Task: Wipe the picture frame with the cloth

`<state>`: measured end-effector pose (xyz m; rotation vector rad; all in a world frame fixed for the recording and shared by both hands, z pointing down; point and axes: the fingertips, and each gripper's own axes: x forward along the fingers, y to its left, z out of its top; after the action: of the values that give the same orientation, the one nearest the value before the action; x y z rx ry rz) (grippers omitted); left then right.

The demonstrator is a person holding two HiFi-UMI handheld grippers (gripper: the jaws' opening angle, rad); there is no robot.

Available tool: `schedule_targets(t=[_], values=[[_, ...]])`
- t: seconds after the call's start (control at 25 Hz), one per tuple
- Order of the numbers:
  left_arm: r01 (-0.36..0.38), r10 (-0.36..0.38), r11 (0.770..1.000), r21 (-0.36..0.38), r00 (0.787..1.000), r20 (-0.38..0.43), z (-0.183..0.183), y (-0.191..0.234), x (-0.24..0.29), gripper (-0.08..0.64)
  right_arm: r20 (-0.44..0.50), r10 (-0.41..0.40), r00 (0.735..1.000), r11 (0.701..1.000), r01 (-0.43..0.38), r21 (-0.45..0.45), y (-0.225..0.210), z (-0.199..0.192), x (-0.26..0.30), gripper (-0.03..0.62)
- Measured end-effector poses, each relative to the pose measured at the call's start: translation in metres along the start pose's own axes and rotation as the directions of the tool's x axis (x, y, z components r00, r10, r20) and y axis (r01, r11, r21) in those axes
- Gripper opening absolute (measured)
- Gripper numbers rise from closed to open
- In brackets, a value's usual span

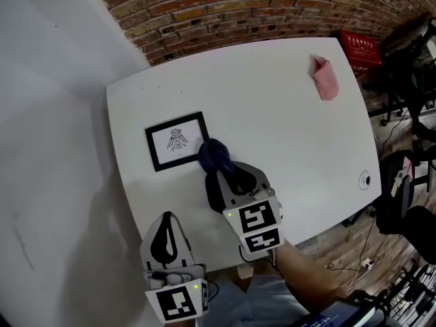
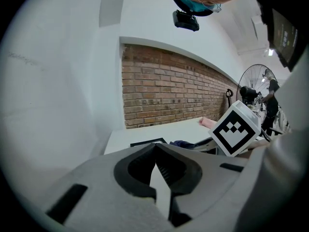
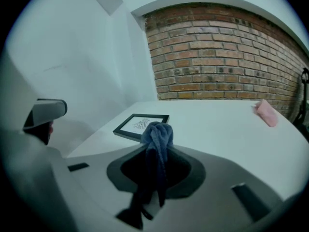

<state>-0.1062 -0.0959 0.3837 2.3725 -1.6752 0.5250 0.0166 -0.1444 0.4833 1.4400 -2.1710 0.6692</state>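
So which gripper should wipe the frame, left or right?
Right. The right hand-held gripper holds the blue cloth at the picture frame; the left hand-held gripper is shut, empty, farther back.

We found the picture frame (image 1: pixel 176 140), black-edged with a white print, lying flat on the table (image 1: pixel 286 114). The cloth (image 1: pixel 214 155), dark blue and bunched, sat clamped in the right gripper (image 1: pixel 216 163) beside the frame's corner.

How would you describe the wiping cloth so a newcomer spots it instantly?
On the white table, find the black picture frame toward the left side. At the frame's near right corner is a bunched dark blue cloth, pinched in the right hand-held gripper. The pink cloth is the only other one, lying loose at the far right corner.
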Motion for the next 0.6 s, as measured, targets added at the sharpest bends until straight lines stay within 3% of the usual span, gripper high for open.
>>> schedule_targets(t=[0.36, 0.6], values=[[0.019, -0.024, 0.999, 0.051, 0.994, 0.108, 0.046, -0.057, -0.021, 0.009, 0.125, -0.031, 0.992, 1.000, 0.031, 0.001, -0.035, 0.025, -0.078, 0.078], [-0.028, 0.018, 0.999, 0.047, 0.979, 0.204, 0.102, -0.081, -0.061, 0.009, 0.266, -0.029, 0.964, 0.999, 0.039, -0.036, -0.039, 0.067, -0.162, 0.079]])
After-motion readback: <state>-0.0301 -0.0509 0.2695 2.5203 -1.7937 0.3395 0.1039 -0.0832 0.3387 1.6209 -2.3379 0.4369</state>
